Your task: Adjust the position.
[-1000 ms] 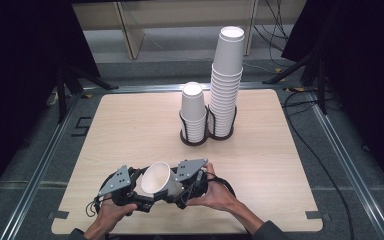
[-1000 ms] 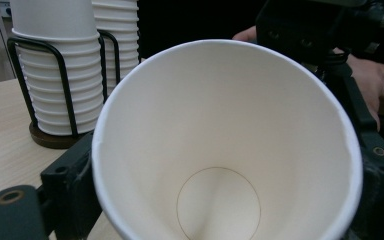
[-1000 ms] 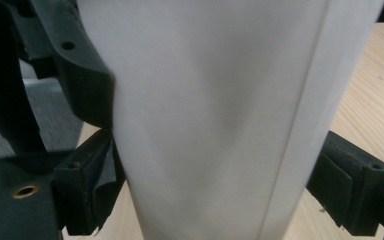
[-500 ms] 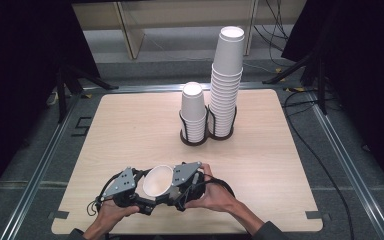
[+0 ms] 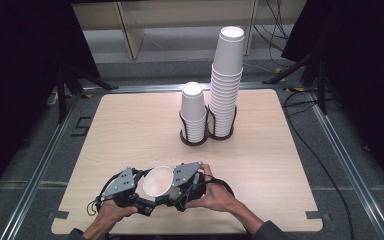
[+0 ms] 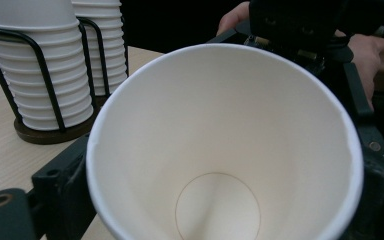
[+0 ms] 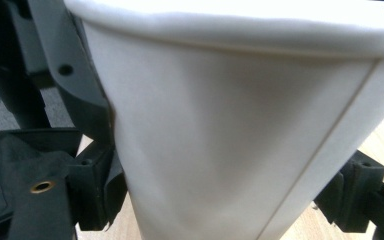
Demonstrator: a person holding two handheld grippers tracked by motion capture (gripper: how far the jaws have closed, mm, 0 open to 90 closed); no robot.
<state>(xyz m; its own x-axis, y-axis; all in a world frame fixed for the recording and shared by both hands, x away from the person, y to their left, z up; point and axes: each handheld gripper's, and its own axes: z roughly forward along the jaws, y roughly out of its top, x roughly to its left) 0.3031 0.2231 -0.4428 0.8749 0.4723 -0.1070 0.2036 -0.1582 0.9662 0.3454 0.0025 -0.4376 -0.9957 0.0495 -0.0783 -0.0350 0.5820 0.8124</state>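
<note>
- High view first: near the front edge of the table [image 5: 120,130] we see two hands, and each one holds a gripper. The left gripper [image 5: 139,192] and the right gripper [image 5: 172,192] face each other with one white paper cup [image 5: 158,181] between them.
- We see that the cup is tilted, with its open mouth turned up towards the camera, and it is above the table, not standing on it.
- In the right gripper view, the cup wall [image 7: 220,150] stands between the two black jaws of the right gripper [image 7: 220,200]. One jaw lies against the wall at the left, where the paper is a little dented, and the other jaw is at the right side. So we say the right tongs are closed on the cup and hold it.
- In the left gripper view, we look straight into the cup [image 6: 220,150], and its round bottom is visible. The jaws of the left gripper [image 6: 220,220] stand on both sides of the cup. These jaws have just been opening with the cup between them; if the pads press it now, we cannot tell.
- Farther on the table, near the middle, there is a black wire holder [image 5: 207,135] with two rings. The short stack of cups [image 5: 193,112] sits in the left ring and the tall stack of cups [image 5: 226,80] in the right ring, just beside each other.
- Behind the table we see a grey floor [image 5: 160,55] with cables [image 5: 275,20].
</note>
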